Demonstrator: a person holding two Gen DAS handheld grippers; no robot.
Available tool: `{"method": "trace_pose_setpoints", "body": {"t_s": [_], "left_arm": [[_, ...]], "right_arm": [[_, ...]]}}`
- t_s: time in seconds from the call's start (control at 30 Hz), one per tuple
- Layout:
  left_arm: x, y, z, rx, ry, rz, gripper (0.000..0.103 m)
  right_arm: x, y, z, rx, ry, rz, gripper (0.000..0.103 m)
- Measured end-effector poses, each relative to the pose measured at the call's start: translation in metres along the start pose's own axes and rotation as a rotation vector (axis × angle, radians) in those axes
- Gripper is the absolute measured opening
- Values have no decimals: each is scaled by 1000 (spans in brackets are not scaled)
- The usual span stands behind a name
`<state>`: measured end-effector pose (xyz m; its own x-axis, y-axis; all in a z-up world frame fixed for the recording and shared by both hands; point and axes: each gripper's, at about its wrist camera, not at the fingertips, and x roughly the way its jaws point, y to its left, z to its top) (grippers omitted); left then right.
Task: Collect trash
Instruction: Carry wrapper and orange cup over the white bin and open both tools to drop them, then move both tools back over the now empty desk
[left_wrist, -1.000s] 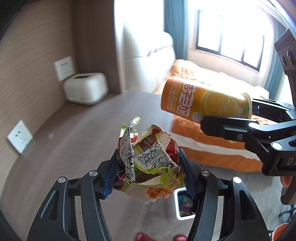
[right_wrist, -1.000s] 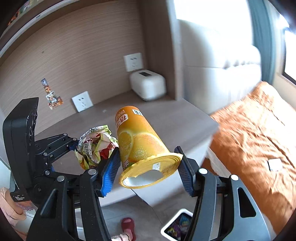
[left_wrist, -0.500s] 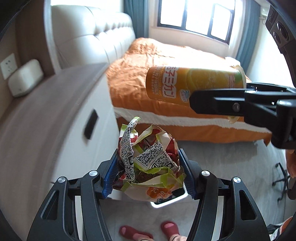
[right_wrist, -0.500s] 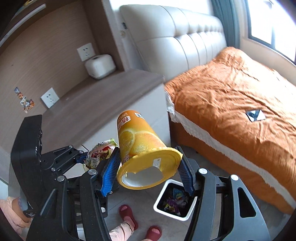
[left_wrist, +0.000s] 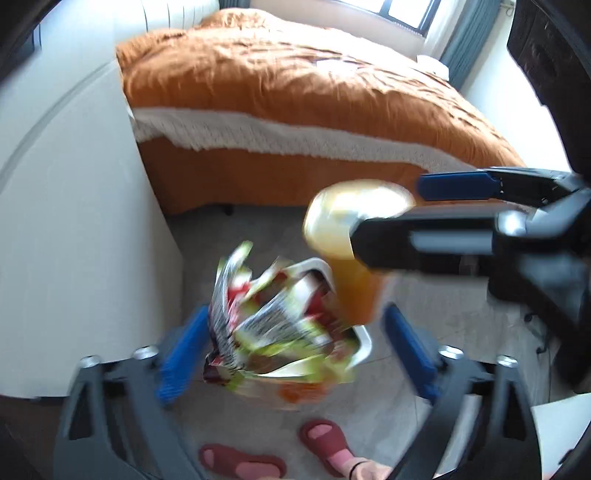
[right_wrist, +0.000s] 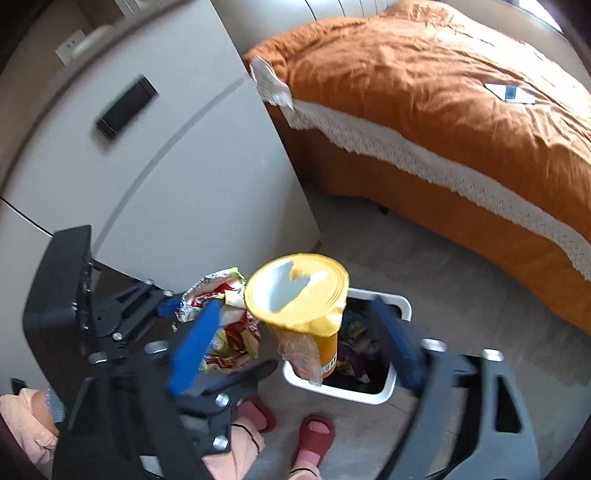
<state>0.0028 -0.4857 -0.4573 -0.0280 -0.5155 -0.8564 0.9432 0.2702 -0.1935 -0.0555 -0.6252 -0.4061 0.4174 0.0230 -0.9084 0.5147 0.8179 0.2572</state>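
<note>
My left gripper (left_wrist: 291, 354) stands open over the white trash bin (left_wrist: 364, 341). The crumpled snack wrapper (left_wrist: 266, 325) is blurred between its blue pads, free of them. My right gripper (right_wrist: 295, 343) is open too. The orange drink can (right_wrist: 299, 306) hangs between its spread pads, above the white bin (right_wrist: 391, 387) that holds other trash. In the left wrist view the can (left_wrist: 351, 258) sits beside the right gripper's fingers (left_wrist: 443, 240). In the right wrist view the wrapper (right_wrist: 221, 317) shows to the left of the can.
A white cabinet (right_wrist: 166, 166) stands to the left of the bin. A bed with an orange cover (right_wrist: 443, 92) lies behind and to the right. The person's feet in red slippers (right_wrist: 312, 432) stand on the grey floor just in front of the bin.
Both grippers have swung down over the bin and opened. The wrapper and the can have left the pads and are blurred in motion.
</note>
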Motion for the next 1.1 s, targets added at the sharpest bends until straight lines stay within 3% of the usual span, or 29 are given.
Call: {"method": "trace_pose_setpoints", "body": {"t_s": [0.07, 0.23, 0.47, 0.73, 0.93, 1.1], "left_arm": [[30, 2, -12, 24, 35, 20, 98], [72, -1, -33, 18, 88, -6, 98], [55, -9, -26, 36, 98, -13, 98], [-56, -13, 8, -9, -12, 31, 98], [-170, -24, 40, -91, -155, 73, 98], [-259, -34, 56, -151, -271, 168, 98]], "right_arm": [[34, -15, -14, 38, 73, 12, 99], [60, -34, -42, 96, 111, -7, 99], [34, -32, -47, 132, 109, -10, 99], [-64, 2, -12, 112, -6, 1, 99], [-171, 55, 30, -16, -193, 15, 99], [-243, 92, 52, -131, -343, 24, 99]]}}
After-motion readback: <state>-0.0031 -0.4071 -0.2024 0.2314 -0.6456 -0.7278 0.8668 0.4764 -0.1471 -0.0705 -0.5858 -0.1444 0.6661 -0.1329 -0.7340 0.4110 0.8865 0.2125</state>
